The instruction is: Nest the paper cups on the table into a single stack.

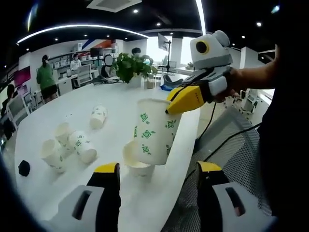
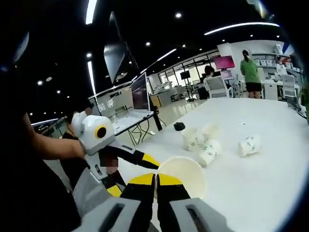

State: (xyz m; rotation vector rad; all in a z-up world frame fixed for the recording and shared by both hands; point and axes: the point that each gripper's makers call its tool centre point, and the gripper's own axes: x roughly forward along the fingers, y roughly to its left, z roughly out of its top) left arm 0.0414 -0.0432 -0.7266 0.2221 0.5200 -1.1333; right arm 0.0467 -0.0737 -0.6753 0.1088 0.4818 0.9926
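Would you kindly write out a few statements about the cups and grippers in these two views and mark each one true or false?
1. The right gripper pinches the rim of a paper cup. True.
2. The held cup hangs above another upright cup on the white table. True.
3. The left gripper is shut on a cup. False: its jaws stand apart with nothing between them.
4. Every cup on the table stands upright. False: one lone cup lies on its side, farther off.
5. A potted plant stands at the far end of the table. True.
6. All cups are already nested in one stack. False: several loose cups sit scattered.
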